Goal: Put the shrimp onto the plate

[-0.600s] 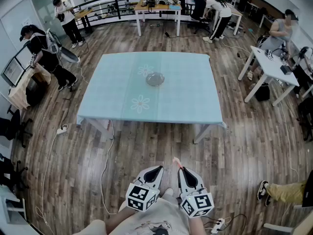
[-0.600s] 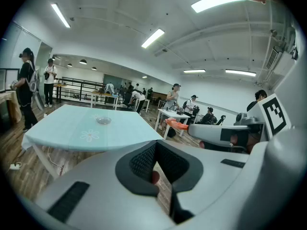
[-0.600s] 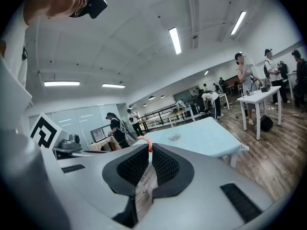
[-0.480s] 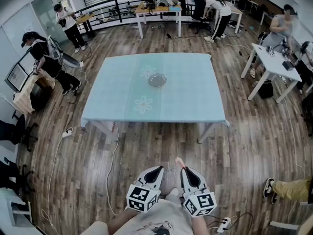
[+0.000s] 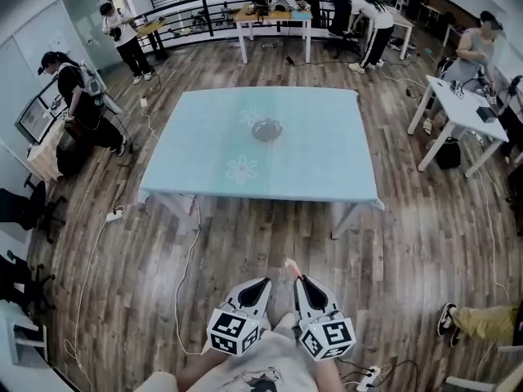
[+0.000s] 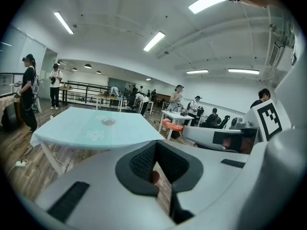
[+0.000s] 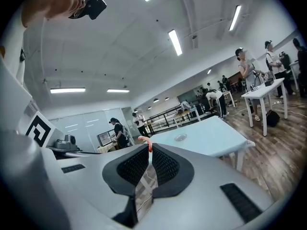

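A small orange-pink shrimp [image 5: 289, 265] sticks out of the tips of my right gripper [image 5: 297, 279], which is shut on it, low over the wooden floor near the person's body. In the right gripper view the shrimp [image 7: 144, 139] pokes up between the black pads. My left gripper [image 5: 265, 282] sits close beside it with its jaws together and nothing clearly held. The plate [image 5: 266, 130], a small clear glass dish, rests near the middle of the light blue table [image 5: 204, 166], well ahead of both grippers. It shows as the plate [image 6: 108, 121] and the plate [image 7: 180, 137].
Wooden floor lies between me and the table's near edge [image 5: 261, 200]. A white cable [image 5: 186, 268] trails on the floor at left. People stand by the left wall [image 5: 78, 104], and white desks [image 5: 449, 117] line the right side.
Both grippers have shifted slightly left and up in the head view. The right gripper still holds the shrimp. The table and plate stay put.
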`<state>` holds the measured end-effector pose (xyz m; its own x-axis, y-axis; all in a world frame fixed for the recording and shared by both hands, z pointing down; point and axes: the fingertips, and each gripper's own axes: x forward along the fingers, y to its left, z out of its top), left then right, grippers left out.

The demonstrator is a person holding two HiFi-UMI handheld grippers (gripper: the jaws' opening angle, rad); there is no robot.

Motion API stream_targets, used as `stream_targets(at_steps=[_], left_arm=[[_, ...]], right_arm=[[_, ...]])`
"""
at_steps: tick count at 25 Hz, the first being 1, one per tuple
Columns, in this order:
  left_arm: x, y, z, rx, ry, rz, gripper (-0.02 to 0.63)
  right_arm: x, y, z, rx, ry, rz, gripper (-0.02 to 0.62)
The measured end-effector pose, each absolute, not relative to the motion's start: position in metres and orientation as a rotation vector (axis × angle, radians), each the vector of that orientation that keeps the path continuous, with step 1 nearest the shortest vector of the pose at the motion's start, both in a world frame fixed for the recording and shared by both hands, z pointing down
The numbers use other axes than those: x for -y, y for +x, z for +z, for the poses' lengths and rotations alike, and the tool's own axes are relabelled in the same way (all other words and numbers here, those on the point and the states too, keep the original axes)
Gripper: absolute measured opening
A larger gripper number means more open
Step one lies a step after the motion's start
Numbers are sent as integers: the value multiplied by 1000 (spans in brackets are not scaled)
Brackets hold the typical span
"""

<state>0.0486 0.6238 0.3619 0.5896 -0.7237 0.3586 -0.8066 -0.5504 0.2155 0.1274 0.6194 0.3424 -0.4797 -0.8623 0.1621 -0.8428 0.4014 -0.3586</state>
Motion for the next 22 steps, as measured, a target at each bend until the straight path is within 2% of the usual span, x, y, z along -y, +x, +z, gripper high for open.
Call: stream_targets(at_steps=[9, 18, 22], left_arm=[[-580, 50, 377, 1208, 2439, 316, 8], [-479, 10, 373, 1120, 2441, 248, 8], [-436, -24, 366, 1050, 2468, 261, 8]], right_arm=[[-582, 127, 360, -2598, -1607, -689, 43], [-484, 94, 351, -2590, -1696, -690, 43], [-433, 59, 338, -2559, -1736, -672, 43]])
